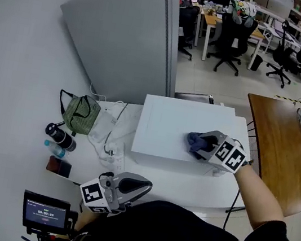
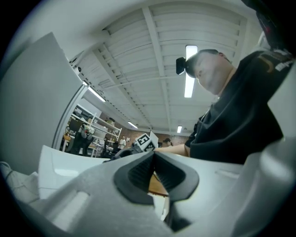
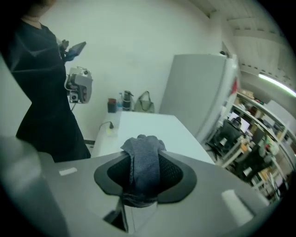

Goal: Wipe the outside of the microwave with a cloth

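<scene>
Right gripper (image 1: 203, 146) is clamping the bunched dark blue woven cloth (image 3: 144, 155) between its jaws and resting it on top of the white boxy microwave (image 1: 164, 126), near its right edge. The cloth is looking soft, light and limp, so gripping it at the bunch seems right; a loose corner would probably flop. The microwave is sitting on the white worktop (image 1: 185, 186) and looking rigid, heavy and likely slick. Left gripper (image 1: 131, 186) is idling near the body, jaws closed on nothing.

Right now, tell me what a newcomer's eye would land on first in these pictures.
The white microwave fills the middle of the table, and the right gripper is shut on a blue-grey cloth resting on its top, toward the right edge. Behind it stands a tall grey fridge, while the left gripper hangs shut and empty near the person's body.
</scene>
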### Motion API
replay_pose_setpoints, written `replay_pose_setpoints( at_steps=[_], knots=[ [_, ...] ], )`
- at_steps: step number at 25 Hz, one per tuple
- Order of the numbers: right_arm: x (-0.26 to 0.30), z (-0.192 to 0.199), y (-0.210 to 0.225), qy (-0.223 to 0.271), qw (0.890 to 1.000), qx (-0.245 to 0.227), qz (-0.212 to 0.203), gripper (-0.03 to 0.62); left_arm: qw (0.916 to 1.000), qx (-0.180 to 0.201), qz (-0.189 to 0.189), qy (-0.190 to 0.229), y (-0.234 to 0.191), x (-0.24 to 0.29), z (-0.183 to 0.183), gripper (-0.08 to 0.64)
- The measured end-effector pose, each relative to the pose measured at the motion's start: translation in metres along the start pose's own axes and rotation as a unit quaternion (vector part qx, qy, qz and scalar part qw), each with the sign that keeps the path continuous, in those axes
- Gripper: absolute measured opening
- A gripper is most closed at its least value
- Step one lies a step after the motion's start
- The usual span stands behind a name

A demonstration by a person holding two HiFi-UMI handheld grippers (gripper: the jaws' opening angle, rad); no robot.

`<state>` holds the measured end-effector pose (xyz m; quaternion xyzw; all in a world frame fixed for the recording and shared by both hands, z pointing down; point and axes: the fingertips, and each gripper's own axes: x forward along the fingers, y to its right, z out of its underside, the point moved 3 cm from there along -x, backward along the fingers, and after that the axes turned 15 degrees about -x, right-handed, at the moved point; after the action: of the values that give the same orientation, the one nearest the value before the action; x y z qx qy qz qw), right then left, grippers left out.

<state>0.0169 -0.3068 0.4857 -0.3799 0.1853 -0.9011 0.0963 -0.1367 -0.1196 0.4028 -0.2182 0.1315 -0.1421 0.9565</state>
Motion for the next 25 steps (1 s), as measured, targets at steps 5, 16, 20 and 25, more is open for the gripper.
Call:
replay_pose_setpoints(
  at_steps=[5, 16, 20, 25],
  knots=[
    [0.144, -0.154, -0.05, 0.036, 0.992, -0.091, -0.078, 0.133, 0.9993, 0.003, -0.009, 0.035, 0.007, -0.062, -0.032, 0.005],
    [0.105, -0.079, -0.043, -0.013, 0.996, -0.064, -0.055, 0.132, 0.9998, 0.007, -0.004, 0.016, 0.0, -0.062, -0.031, 0.005],
    [-0.001, 0.041, -0.045, -0.063, 0.998, -0.024, -0.022, 0.132, 0.9997, 0.004, 0.024, 0.003, 0.01, 0.007, -0.012, 0.005],
    [-0.112, 0.166, -0.051, -0.144, 0.989, 0.028, 0.021, 0.132, 0.9979, -0.01, 0.062, -0.017, 0.024, 0.082, 0.01, 0.005]
  ],
)
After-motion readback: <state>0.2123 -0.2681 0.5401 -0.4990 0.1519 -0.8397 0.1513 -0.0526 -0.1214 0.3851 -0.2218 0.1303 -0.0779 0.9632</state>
